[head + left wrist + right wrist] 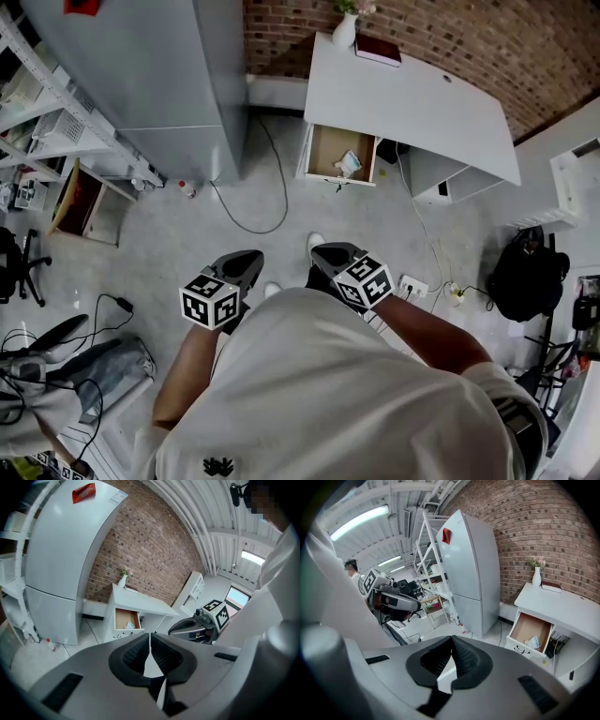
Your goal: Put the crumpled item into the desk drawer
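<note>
Our left claw [150, 639] and right claw [451, 641] were closed on nothing; the crumpled item [348, 165] lay in the open drawer [323, 150], which we risked leaving unclosed

Brick wall [422, 28], pale fridge [141, 75], grey floor [244, 253]

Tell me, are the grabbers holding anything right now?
Nothing. The left gripper and right gripper are both shut on nothing; the crumpled item lies in the drawer.

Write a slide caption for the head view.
Left gripper and right gripper shut and empty; crumpled item lies in the open desk drawer.
</note>
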`<state>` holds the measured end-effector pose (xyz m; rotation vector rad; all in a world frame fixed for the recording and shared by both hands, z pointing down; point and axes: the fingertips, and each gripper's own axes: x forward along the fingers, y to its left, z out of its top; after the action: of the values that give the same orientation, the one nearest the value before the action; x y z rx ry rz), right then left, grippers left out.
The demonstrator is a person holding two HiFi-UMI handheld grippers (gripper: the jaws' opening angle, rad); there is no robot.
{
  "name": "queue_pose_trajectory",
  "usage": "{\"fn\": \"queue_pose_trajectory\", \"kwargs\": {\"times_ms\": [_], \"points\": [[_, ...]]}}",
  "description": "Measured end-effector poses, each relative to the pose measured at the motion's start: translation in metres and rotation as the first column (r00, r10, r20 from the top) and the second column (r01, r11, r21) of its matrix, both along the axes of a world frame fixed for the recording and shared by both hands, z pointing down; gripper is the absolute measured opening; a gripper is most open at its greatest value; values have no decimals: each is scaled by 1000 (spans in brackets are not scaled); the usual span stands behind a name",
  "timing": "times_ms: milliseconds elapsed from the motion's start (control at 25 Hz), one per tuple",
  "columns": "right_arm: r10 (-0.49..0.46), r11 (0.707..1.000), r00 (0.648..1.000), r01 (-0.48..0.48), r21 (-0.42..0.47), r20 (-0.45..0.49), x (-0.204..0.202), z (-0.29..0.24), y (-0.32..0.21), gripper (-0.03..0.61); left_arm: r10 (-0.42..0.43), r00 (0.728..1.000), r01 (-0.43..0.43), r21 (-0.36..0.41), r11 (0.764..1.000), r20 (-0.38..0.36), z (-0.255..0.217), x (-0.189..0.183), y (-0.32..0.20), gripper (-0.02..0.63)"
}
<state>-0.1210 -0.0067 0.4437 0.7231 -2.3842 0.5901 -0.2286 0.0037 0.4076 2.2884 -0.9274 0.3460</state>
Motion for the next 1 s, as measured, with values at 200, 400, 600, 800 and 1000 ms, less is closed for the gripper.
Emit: {"fn": "queue_pose_trajectory", "kwargs": {"times_ms": [200, 400, 600, 800, 1000], "points": [[-5, 1000, 1000, 5, 12, -12, -1, 1, 1, 29, -5, 1000, 5, -4, 1000, -1, 3, -4, 2, 31], [-8, 1000, 1000, 9, 19, -20, -4, 2, 2, 29, -4, 1000, 5, -17, 1000, 3, 9, -8, 3, 31], [-9, 1000, 1000, 9, 16, -25, -6, 8, -1, 28, -3, 1000, 4, -34, 999, 5, 16, -10, 1, 31], [-6, 1000, 1000, 6, 8, -24, -6, 12, -8, 28, 3, 1000, -3, -53, 999, 6, 23, -7, -3, 31], [-22, 1000, 1000, 22, 6, -21, -6, 14, -17, 28, 9, 1000, -8, -68, 998, 9, 26, -2, -12, 31]]}}
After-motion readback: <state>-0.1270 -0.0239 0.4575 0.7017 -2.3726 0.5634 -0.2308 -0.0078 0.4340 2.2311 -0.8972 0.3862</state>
